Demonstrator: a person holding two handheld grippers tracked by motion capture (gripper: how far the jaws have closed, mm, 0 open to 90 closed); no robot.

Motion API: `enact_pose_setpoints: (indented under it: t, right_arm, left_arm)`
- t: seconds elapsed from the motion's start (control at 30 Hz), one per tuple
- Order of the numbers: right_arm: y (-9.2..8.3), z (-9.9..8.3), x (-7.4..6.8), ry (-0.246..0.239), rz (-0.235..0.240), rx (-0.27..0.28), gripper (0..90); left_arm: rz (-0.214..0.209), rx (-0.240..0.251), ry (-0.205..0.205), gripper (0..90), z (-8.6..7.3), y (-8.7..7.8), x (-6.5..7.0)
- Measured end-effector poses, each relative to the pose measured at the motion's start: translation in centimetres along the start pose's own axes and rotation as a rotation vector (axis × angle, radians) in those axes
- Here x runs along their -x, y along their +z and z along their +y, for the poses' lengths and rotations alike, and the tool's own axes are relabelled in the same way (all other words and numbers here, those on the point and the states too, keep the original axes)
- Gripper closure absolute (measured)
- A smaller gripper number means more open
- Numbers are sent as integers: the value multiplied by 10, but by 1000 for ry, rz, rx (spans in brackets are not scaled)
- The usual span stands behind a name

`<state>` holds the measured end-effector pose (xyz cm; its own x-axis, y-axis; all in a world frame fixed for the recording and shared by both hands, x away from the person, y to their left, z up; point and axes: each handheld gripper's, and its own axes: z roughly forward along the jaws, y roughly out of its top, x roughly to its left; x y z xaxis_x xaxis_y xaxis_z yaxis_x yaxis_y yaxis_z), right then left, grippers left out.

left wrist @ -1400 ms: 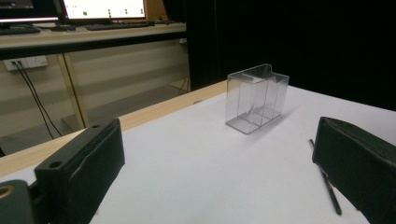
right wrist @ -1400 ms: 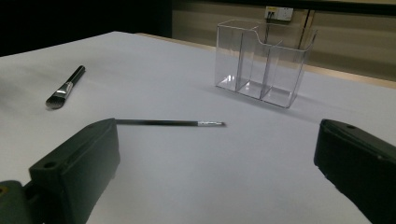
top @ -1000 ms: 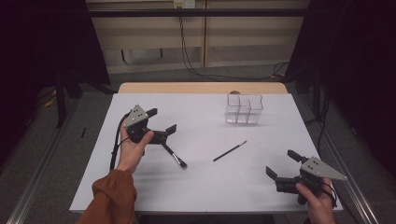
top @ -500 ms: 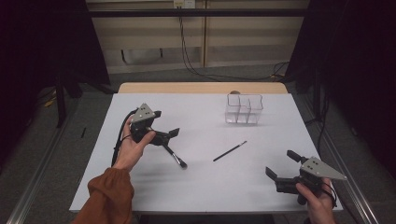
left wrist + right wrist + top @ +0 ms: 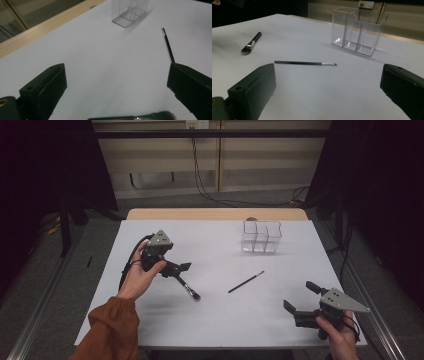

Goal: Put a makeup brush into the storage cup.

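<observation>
My left gripper (image 5: pixel 176 269) is open over the left half of the white table (image 5: pixel 215 320). A thick black makeup brush (image 5: pixel 188 288) lies on the sheet just past it. In the left gripper view the brush (image 5: pixel 132 116) lies low between the wide jaws of the left gripper (image 5: pixel 115 75), not gripped. A thin black brush (image 5: pixel 246 281) lies mid-table. My right gripper (image 5: pixel 300 296) is open near the front right corner, holding nothing. The right gripper view has the thin brush (image 5: pixel 304 63) ahead of the right gripper (image 5: pixel 327 75).
A clear three-compartment organizer (image 5: pixel 261 237) stands empty at the back right of the table, also seen as organizer (image 5: pixel 357 30) and organizer (image 5: pixel 128 12). A wooden table edge (image 5: pixel 215 214) runs along the back. Cables hang behind.
My left gripper has shifted slightly to the right and away from me, closer over the thick brush. Right gripper and both brushes have stayed put.
</observation>
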<state>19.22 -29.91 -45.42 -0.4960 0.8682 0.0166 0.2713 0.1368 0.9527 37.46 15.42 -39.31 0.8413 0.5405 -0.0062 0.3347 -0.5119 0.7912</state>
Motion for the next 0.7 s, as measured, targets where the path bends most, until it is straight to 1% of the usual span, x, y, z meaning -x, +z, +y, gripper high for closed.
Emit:
enact_pose_setpoints:
  t: [0.1, 0.13, 0.17, 0.2, 0.23, 0.3, 0.33, 0.37, 0.4, 0.43, 0.47, 0.5, 0.57, 0.6, 0.63, 0.67, 0.7]
  right_arm:
    - [0, 0, 0, 1, 2, -2, 0]
    - [0, 0, 0, 1, 2, -2, 0]
    - [0, 0, 0, 1, 2, -2, 0]
    - [0, 0, 0, 1, 4, -2, 0]
    - [0, 0, 0, 1, 4, -2, 0]
    - [0, 0, 0, 2, 5, -2, 0]
    - [0, 0, 0, 0, 5, -3, 0]
    - [1, 0, 0, -1, 6, -4, 0]
    - [1, 0, 0, -2, 5, -4, 0]
    - [1, 0, 0, -1, 4, -4, 0]
    - [1, 0, 0, 0, 8, -5, 0]
    - [1, 0, 0, 0, 8, -6, 0]
    - [1, 0, 0, 1, 13, -9, 0]
    - [1, 0, 0, 0, 16, -9, 0]
    - [1, 0, -1, 0, 18, -9, 0]
    - [1, 0, -1, 0, 18, -9, 0]
    - [1, 0, -1, -1, 19, -9, 0]
  left_arm:
    - [-14, -69, 9, 28, 1, 0, 0]
    - [-14, -69, 9, 33, 1, 0, 0]
    - [-32, -118, 15, 33, -1, -1, 1]
    - [-44, -142, 22, 32, -1, -2, 0]
    - [-54, -152, 11, 30, -2, -2, 0]
    - [-57, -164, 22, 28, -3, -4, -1]
    - [-66, -175, 37, 26, -3, -5, -2]
    - [-78, -185, 43, 29, -3, -5, -2]
    - [-88, -201, 59, 32, -3, -5, -3]
    - [-110, -219, 83, 34, -4, -5, -3]
    - [-121, -220, 81, 29, -4, -3, -2]
    - [-135, -239, 101, 31, -5, -2, -2]
    - [-152, -279, 121, 30, -4, 1, 0]
    - [-157, -285, 130, 37, -4, 3, 1]
    - [-154, -299, 129, 36, -4, 5, 2]
    - [-154, -299, 129, 32, -4, 5, 2]
    - [-178, -328, 141, 34, -4, 8, 2]
